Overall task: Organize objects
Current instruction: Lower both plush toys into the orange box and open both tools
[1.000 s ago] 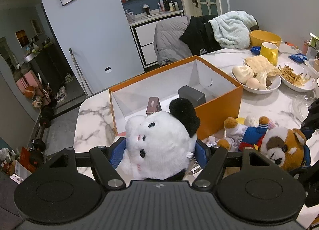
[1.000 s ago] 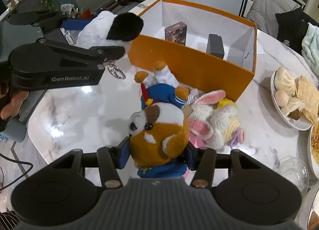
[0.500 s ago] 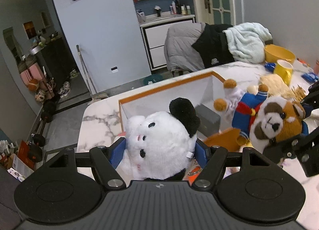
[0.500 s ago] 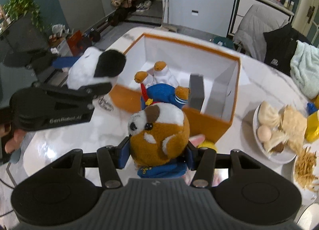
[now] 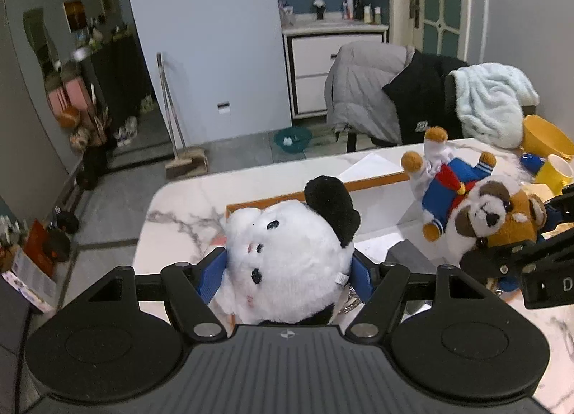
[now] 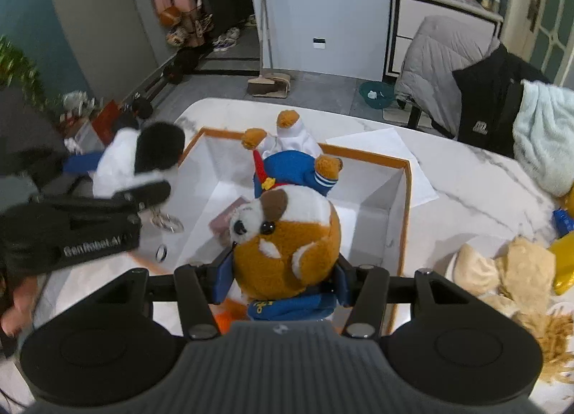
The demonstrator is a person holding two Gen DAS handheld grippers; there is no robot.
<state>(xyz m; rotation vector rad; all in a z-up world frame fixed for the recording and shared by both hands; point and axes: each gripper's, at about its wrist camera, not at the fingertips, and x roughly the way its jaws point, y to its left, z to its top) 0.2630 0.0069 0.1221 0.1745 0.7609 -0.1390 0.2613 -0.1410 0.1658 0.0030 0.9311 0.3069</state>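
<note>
My left gripper (image 5: 288, 272) clamps the soft white plush panda with a black ear (image 5: 287, 256); my right gripper (image 6: 283, 279) squeezes the brown-and-white plush dog in blue clothes (image 6: 287, 234). Both hang over the orange-rimmed white cardboard box (image 6: 407, 199). They look light and squashy; head grips suit them.

A white panda plush (image 5: 287, 263) with a black ear hangs over the orange box's (image 6: 405, 199) near-left edge. A brown-and-white dog plush (image 6: 287, 245) in blue clothes hangs feet-forward above the white interior, where a pinkish small box (image 6: 226, 220) lies.
</note>
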